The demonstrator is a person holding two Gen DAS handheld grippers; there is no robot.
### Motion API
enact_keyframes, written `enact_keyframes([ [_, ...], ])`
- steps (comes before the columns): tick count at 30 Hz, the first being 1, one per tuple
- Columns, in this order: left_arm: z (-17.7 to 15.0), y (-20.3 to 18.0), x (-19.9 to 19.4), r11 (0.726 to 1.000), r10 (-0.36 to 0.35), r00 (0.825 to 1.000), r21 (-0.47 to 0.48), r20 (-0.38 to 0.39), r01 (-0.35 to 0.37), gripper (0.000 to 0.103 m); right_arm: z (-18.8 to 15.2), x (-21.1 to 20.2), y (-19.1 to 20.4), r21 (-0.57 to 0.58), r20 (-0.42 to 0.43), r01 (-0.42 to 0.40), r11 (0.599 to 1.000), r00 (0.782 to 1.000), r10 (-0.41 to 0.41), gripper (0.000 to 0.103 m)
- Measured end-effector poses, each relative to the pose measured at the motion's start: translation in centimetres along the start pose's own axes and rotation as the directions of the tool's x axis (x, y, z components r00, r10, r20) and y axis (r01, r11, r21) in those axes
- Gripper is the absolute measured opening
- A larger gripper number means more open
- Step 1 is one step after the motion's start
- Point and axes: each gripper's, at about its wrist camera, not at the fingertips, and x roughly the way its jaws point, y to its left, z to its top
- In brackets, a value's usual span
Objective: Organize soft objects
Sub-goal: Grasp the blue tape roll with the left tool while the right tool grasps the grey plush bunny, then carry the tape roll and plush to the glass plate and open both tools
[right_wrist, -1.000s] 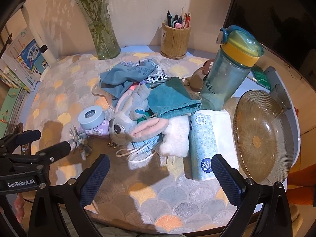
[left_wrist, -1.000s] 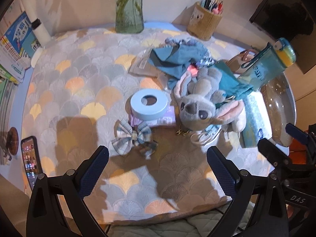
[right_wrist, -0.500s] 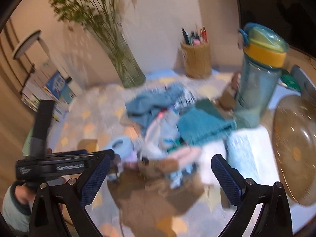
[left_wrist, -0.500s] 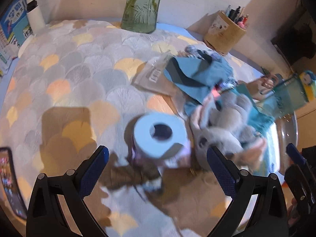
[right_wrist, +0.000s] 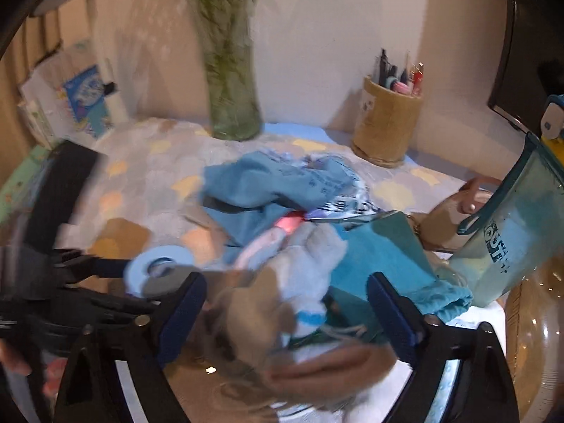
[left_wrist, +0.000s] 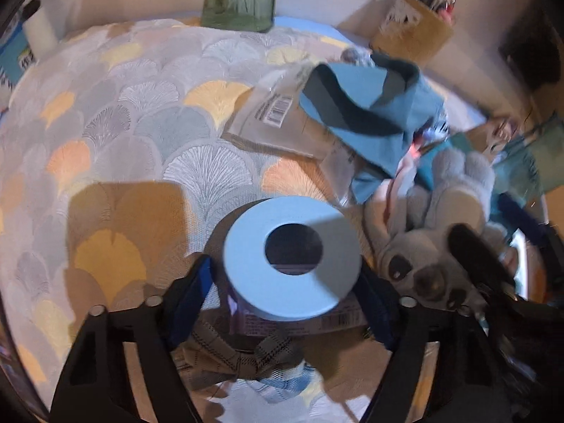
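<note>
The plush point(left_wrist: 433, 243) lies on its back-side near the tabletop's right half, toward the near edge, its face toward the near edge and its ears running away toward the far edge, so its long axis goes near to far. The right gripper point(right_wrist: 282, 313) hangs over it with jaws apart and closing, the blurred plush point(right_wrist: 303, 275) between them; whether the pads touch it I cannot tell. Just left of the plush stands a pale blue tape roll point(left_wrist: 292, 257), hole up, on a small lilac packet point(left_wrist: 299, 322). The left gripper point(left_wrist: 285, 303) straddles that roll, jaws apart and closing; its blue pads point(left_wrist: 192, 299) sit just beside the roll, contact unclear. A plaid bow point(left_wrist: 246, 356) lies at the near edge below the packet. Beyond the plush, blue cloth point(left_wrist: 370, 105) is heaped over a clear bag with a barcode point(left_wrist: 278, 112). A teal towel point(right_wrist: 384, 261) lies right of the plush, next to a water bottle point(right_wrist: 511, 232). At the far edge stand a glass vase point(right_wrist: 232, 98) and a pen pot point(right_wrist: 387, 123). The tablecloth point(left_wrist: 123, 134) has a fan pattern.
</note>
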Motion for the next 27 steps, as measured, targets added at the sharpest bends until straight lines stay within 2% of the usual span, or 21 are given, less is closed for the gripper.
enact_keyframes([
  [1, 0.0, -0.2, -0.1, 1.0, -0.002, 1.0, 0.011, 0.01, 0.002, 0.064, 0.0, 0.6, -0.2, 0.0, -0.014, -0.001, 1.0, 1.0, 0.001, 0.083],
  [3, -0.2, -0.7, -0.2, 0.999, 0.021, 0.999, 0.04, 0.031, -0.022, 0.063, 0.1, 1.2, -0.4, 0.012, -0.025, -0.018, 1.0, 1.0, 0.018, 0.077],
  [4, -0.3, -0.9, -0.3, 0.998, 0.026, 0.999, 0.052, 0.038, -0.028, 0.062, 0.2, 1.2, -0.4, 0.016, -0.025, -0.037, 0.999, 0.999, 0.037, 0.068],
  [5, -0.4, -0.9, -0.5, 0.998, 0.026, 0.998, 0.058, 0.049, -0.029, 0.059, 0.2, 1.2, -0.2, 0.01, -0.027, -0.056, 0.998, 0.998, 0.056, 0.049],
  [6, -0.5, -0.9, -0.7, 0.998, 0.017, 0.998, 0.052, 0.054, -0.02, 0.057, 0.3, 1.1, 0.0, -0.001, -0.024, -0.066, 0.998, 0.998, 0.066, 0.047],
  [7, -0.6, -0.8, -1.1, 0.999, 0.001, 0.998, 0.035, 0.065, -0.003, 0.053, 0.3, 0.9, 0.2, -0.01, -0.013, -0.063, 0.998, 0.998, 0.063, 0.046],
  [9, -0.7, -0.4, -2.4, 1.0, -0.024, 0.995, 0.008, 0.101, 0.023, 0.052, 0.3, 0.3, 0.1, -0.004, 0.0, -0.102, 0.995, 0.995, 0.102, 0.044],
  [13, -0.7, 0.0, -5.1, 0.999, -0.031, 0.985, -0.006, 0.169, 0.032, 0.052, 0.4, -1.7, -0.6, 0.029, 0.052, -0.198, 0.98, 0.979, 0.197, 0.043],
  [17, -0.7, 0.2, -7.4, 0.999, -0.03, 0.973, -0.031, 0.227, 0.038, 0.052, 1.7, -4.4, -0.7, 0.029, 0.13, -0.228, 0.973, 0.966, 0.223, 0.043],
  [20, -0.6, 0.4, -10.5, 0.995, -0.055, 0.946, -0.066, 0.321, 0.08, 0.052, 2.8, -6.6, -1.0, 0.028, 0.185, -0.214, 0.976, 0.961, 0.205, 0.043],
  [23, 0.1, -0.5, -14.2, 0.997, -0.045, 0.908, -0.041, 0.416, 0.068, 0.052, 3.8, -9.1, -2.4, 0.065, 0.246, -0.238, 0.969, 0.945, 0.215, 0.043],
  [27, 1.1, -1.9, -16.9, 0.997, -0.06, 0.88, -0.016, 0.472, 0.077, 0.052, 4.8, -12.1, -4.6, 0.101, 0.326, -0.259, 0.961, 0.921, 0.214, 0.043],
])
